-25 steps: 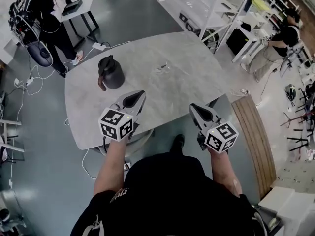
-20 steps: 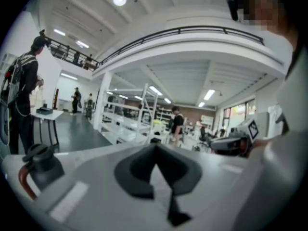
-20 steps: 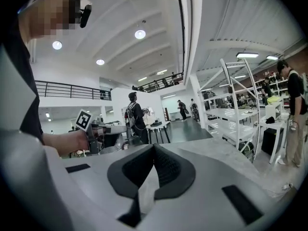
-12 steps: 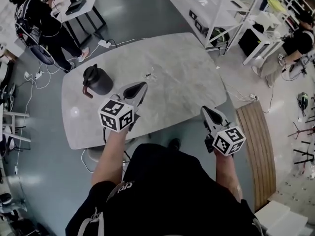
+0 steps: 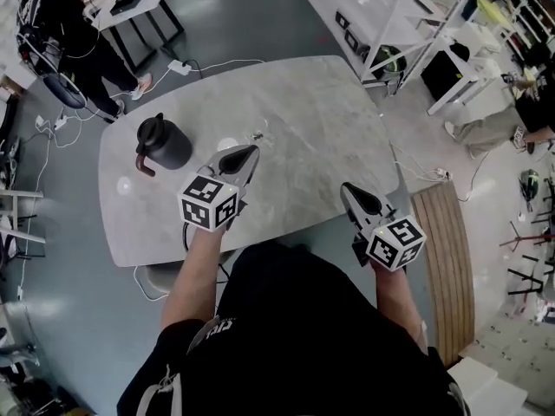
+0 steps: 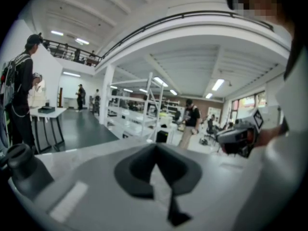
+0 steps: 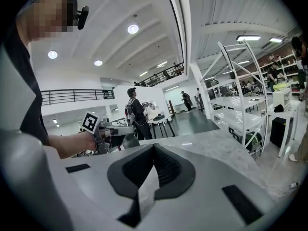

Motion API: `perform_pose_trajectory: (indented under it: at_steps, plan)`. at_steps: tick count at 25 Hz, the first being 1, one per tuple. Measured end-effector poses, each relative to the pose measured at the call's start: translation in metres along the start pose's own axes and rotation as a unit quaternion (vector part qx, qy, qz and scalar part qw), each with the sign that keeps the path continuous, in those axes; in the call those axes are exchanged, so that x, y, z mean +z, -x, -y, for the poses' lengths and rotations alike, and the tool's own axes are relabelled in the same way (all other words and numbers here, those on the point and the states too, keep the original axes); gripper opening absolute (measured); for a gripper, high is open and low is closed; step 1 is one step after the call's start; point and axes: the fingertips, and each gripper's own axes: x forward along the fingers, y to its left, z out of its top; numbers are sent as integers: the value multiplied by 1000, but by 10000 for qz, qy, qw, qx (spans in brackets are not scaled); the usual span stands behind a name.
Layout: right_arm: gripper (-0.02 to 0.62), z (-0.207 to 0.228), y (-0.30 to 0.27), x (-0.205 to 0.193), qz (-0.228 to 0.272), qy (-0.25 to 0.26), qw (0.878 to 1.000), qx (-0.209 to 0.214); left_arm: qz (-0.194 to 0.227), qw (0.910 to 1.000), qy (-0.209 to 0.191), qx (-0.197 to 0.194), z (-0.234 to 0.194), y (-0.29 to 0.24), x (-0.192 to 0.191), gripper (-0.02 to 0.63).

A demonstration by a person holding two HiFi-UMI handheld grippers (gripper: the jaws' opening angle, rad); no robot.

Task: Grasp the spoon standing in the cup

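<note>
Left gripper [image 5: 248,152] and right gripper [image 5: 348,191] pressed together, empty, by rounded mottled-grey table [image 5: 321,120] with black jug [image 5: 162,143]

Glossy grey floor [image 5: 251,24], rounded pale stone-look bench [image 5: 321,120] in the middle, white shelving racks [image 5: 373,11] beyond, slatted wooden platform [image 5: 447,267] at right, loose cables [image 5: 217,62] on the floor, white ceiling with round lamps [image 7: 133,29], railed balcony [image 7: 72,96]

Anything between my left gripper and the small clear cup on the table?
Nothing visible: bare table lies between the left gripper and the clear cup just beyond its tips. The dark jug stands well off to the left.
</note>
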Motion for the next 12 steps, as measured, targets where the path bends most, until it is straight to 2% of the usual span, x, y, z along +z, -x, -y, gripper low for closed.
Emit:
perform_pose_trajectory:
  at_steps: [4, 9, 12]
  plan:
    - [-6, 4, -41, 16, -53, 51, 10000, 53, -46, 10000, 85, 15, -26, -9, -10, 11]
    - [-6, -11, -97, 29, -168, 114, 9994, 274, -204, 9989, -354, -217, -48, -18, -20, 18]
    - [-6, -25, -123, 30, -307, 162, 9984, 454, -281, 9981, -470, -290, -64, -29, -26, 63]
